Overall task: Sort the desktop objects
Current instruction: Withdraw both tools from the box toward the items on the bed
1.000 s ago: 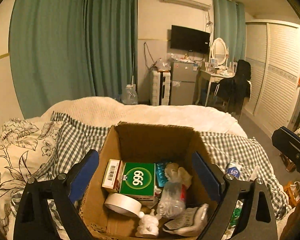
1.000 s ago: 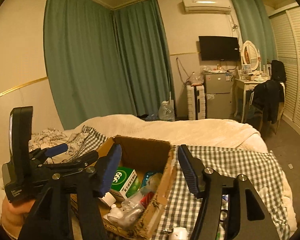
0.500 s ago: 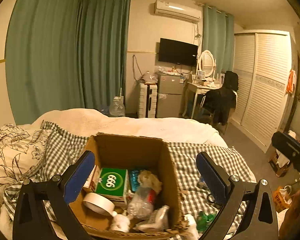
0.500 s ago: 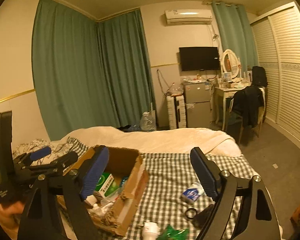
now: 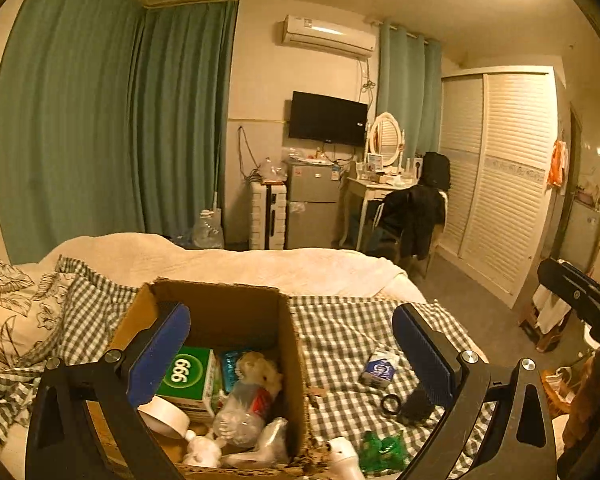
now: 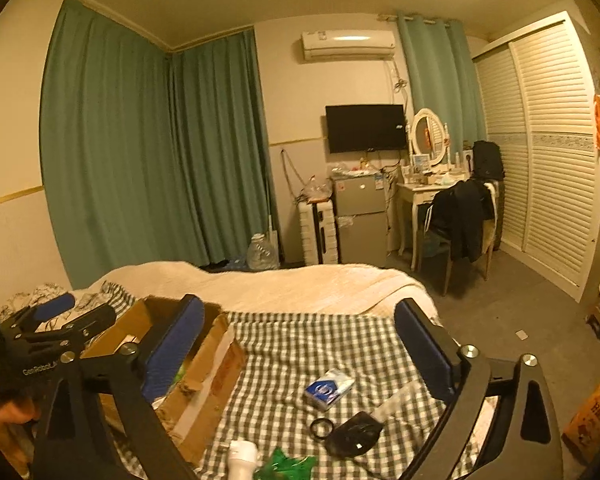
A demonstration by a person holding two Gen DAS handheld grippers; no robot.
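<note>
Desktop objects seen in two groups on checked blanket (image 6: 300, 344). Right gripper (image 6: 296, 344) jaws opening, nothing between pads; framed beyond: blue-white packet (image 6: 329, 389), black ring (image 6: 322, 427), black mouse (image 6: 354, 434), all loose near blanket's right edge. Left gripper (image 5: 290, 346) jaws spread wide, nothing pinched. Cardboard box (image 5: 220, 304) set at blanket's left part, green carton (image 5: 188, 376), tape roll (image 5: 164, 416), plastic bottle (image 5: 244, 404) packed inside.

The green box (image 5: 188, 376) reads "666"; the left tool (image 6: 40, 368) reads "GenRobot".
</note>
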